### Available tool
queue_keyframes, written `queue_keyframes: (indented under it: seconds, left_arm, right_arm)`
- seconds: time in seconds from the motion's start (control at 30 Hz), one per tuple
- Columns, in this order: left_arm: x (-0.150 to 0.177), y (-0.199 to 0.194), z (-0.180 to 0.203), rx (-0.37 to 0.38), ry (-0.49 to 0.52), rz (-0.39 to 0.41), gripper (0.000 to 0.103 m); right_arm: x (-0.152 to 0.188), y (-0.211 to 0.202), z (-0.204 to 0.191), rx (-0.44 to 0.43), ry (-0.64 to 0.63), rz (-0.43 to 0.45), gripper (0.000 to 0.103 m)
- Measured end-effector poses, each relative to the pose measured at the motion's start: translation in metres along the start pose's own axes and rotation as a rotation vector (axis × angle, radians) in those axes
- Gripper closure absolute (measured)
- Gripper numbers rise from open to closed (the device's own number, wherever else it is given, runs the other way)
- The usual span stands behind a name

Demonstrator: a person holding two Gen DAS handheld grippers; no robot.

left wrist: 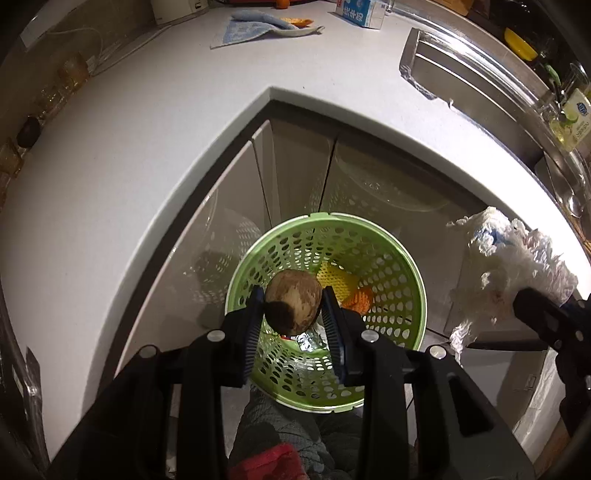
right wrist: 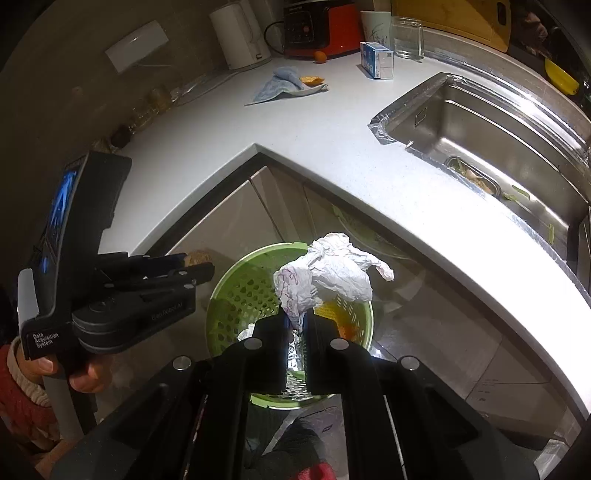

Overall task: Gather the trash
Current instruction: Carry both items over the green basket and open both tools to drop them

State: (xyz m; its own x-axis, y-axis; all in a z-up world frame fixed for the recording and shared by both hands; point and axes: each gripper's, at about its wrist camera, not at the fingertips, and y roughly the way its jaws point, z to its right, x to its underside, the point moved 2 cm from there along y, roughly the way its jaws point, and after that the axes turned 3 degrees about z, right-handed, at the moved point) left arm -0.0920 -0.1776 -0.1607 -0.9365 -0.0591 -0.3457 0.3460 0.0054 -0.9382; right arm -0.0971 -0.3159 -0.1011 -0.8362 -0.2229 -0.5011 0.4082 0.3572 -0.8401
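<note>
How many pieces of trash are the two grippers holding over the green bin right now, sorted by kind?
Round brown food scrap, clamped in the left gripper: 1
Crumpled white paper, pinched in the right gripper: 1
Total held: 2
Both hang above the green bin, which already has some trash inside.

White countertop (right wrist: 229, 133), steel sink (right wrist: 480, 122), white kettle (right wrist: 242, 35), blue cloth (right wrist: 279, 85), glass container (right wrist: 407, 37)
</note>
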Motion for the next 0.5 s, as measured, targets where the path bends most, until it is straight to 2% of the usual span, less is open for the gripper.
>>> queue_keyframes:
  seconds: [0.27, 0.3, 0.37, 0.5]
  left_arm:
    - [0.018, 0.017, 0.013, 0.020, -0.013, -0.045, 0.070]
    - [0.019, 0.016, 0.014, 0.021, -0.011, -0.042, 0.068]
    - [0.019, 0.014, 0.017, 0.019, -0.010, -0.033, 0.056]
    - [0.014, 0.008, 0.018, 0.014, -0.009, -0.009, 0.048]
  right_arm:
    - [0.015, -0.011, 0.004, -0.002, -0.007, 0.002, 0.096]
    - [0.016, -0.011, 0.005, -0.003, -0.006, 0.001, 0.096]
    - [0.018, -0.012, 0.006, -0.007, -0.001, -0.001, 0.096]
    - [0.018, -0.014, 0.007, -0.011, -0.002, 0.001, 0.096]
